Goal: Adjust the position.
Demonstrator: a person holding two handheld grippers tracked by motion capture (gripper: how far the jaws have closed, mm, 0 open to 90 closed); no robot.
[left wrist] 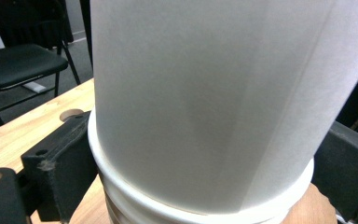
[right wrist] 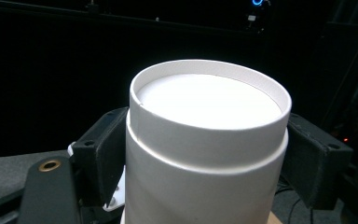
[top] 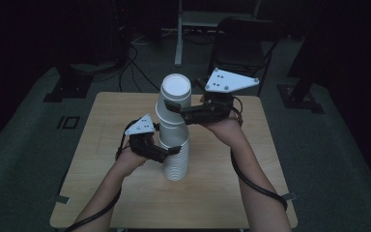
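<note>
Your forearms come in lowest in the high view, one gripper in each hand, both on the white paper cup stack (top: 175, 140) standing near the middle of the tabletop (top: 125, 203).

Left gripper (top: 170, 152): fingers clamped on the stack low down, one finger on each side of the ribbed band of nested rims. In the left gripper view the cup wall sits right between your fingers (left wrist: 58, 163), touching both; rolled rims (left wrist: 168, 210) show just below the finger line, smooth cup wall (left wrist: 205, 93) above it. So you're gripping at the junction where a taller cup rises out of the nested rims.

Right gripper (top: 173, 107): fingers clenched on the upper cup (top: 175, 104), well above the left gripper. In the right gripper view the upside-down cup bottom (right wrist: 209, 100) sits just above the finger line, recessed base facing up, with one finger (right wrist: 100, 149) pressed on each side of the wall. Contact looks solid on both sides, no gap visible.

Upper cups lean slightly away from the lower ribbed section in the high view, so the stack isn't one straight column. Can't tell whether the upper cup has separated from the ones beneath or is just tilted in place; the seam is hidden by the fingers.

Grey plates on both grippers face up. Black folding chair (top: 241, 43) stands on the floor beyond the tabletop's far edge, behind the right gripper.
</note>
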